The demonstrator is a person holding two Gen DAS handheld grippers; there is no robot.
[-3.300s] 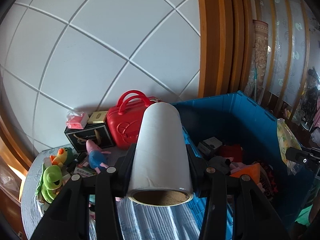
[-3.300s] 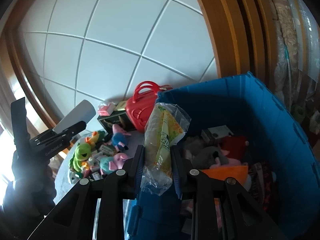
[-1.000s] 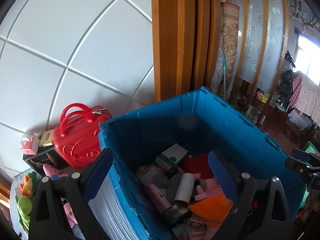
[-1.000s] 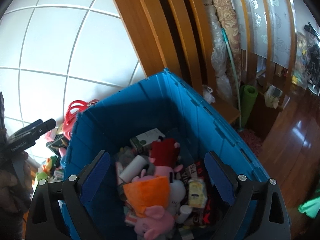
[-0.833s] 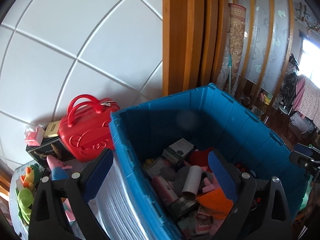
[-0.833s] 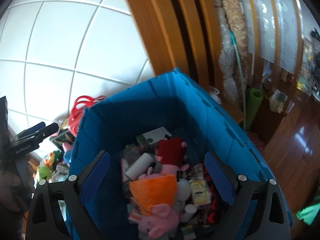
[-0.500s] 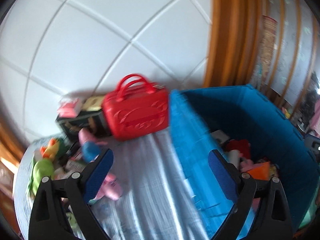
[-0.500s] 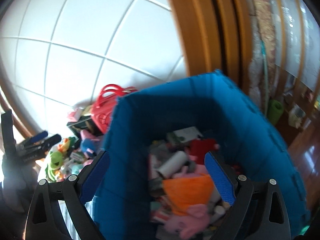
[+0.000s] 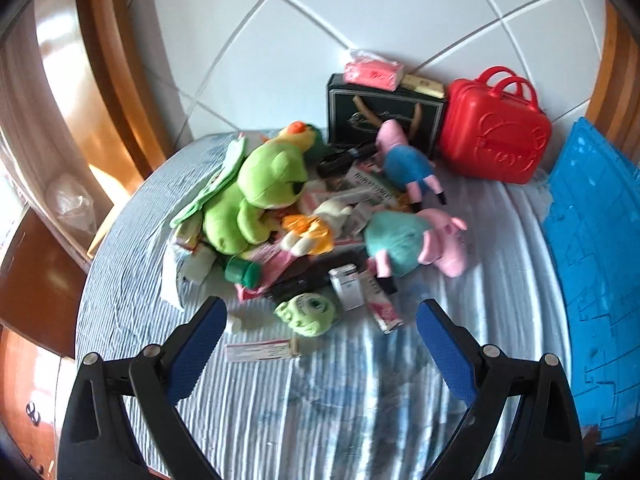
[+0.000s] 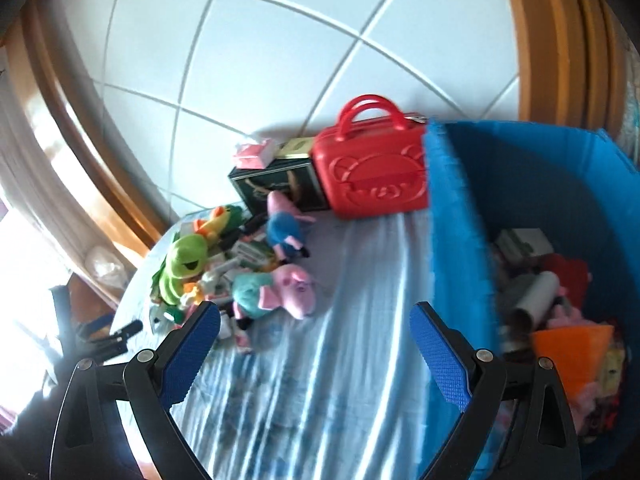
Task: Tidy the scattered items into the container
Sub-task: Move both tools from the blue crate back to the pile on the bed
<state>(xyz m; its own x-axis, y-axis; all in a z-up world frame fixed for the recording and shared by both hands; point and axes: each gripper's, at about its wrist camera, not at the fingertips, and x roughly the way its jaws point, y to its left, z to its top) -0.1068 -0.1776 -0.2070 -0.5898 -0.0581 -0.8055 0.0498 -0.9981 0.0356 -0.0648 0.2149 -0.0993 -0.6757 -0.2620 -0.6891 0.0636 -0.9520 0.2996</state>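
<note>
Scattered toys (image 9: 320,216) heaped on the striped cloth (image 9: 320,408) just ahead of the left gripper (image 9: 320,344), spread wide, holding nothing. Right gripper (image 10: 314,344) likewise wide and empty; blue bin (image 10: 452,240) just right of it.

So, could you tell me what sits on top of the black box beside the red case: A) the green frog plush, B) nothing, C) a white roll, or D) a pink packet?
D: a pink packet lies on the top of the black box, which stands just left of the red case.
</note>
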